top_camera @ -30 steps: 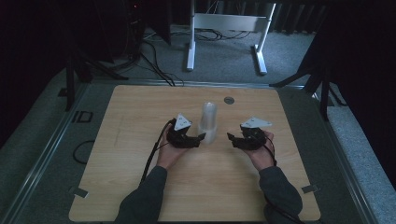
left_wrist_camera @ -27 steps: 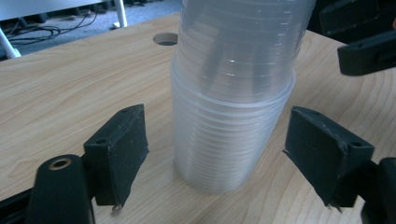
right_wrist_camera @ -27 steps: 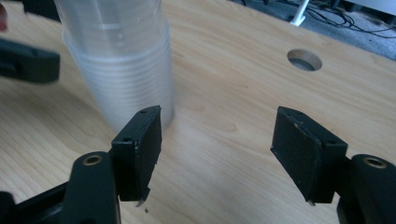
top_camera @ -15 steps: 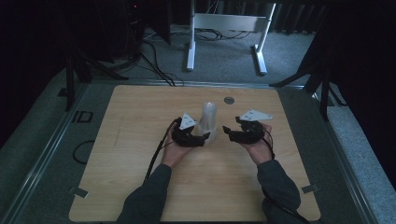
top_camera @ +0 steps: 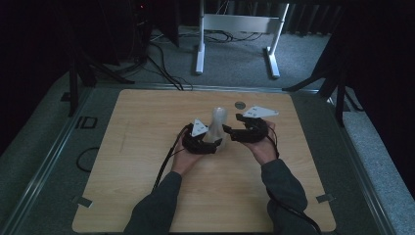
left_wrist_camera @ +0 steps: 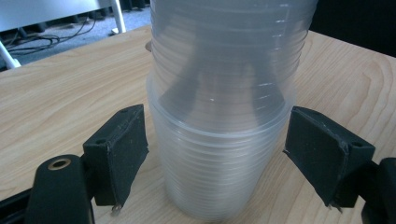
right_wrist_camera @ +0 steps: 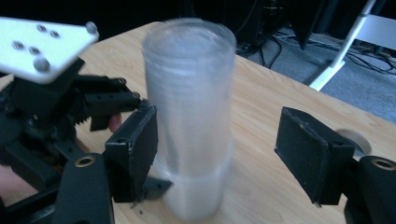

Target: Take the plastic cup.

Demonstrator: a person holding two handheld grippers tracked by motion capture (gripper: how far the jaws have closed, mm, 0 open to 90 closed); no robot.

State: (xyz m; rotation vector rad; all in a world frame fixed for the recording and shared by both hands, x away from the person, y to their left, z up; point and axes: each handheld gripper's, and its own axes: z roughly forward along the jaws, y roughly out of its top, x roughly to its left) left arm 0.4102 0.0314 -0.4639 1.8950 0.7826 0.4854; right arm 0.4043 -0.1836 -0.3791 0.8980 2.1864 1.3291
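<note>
Item: wooden table (top_camera: pixel 147 196), largest piece, bearing everything else. Item: stack of clear plastic cups (top_camera: pixel 218 125), nested mouth-down and upright on the table, directly between the two tongs. Item: left gripper (top_camera: pixel 211 145), low at the stack's base; in the left gripper view its jaws bracket the bottom cup (left_wrist_camera: pixel 219 172), one pad touching or just shy of the wall, the other a sliver apart, so the hold is loose at best and a firm grip cannot be confirmed. Item: right gripper (top_camera: pixel 230 132), higher on the stack; its jaws have just been opening, and in the right gripper view they stand wide, the stack (right_wrist_camera: pixel 189 116) between them, near one pad and well apart from the other; nothing held. Step judged: pinning the bottom cup while the upper cups are taken off. Next move likely calls for the right jaws to close on the upper stack, the left to firm up. The high view alone gives the small round disc (top_camera: pixel 239 105) beyond the tongs; the gripper views give the pad gaps.
</note>
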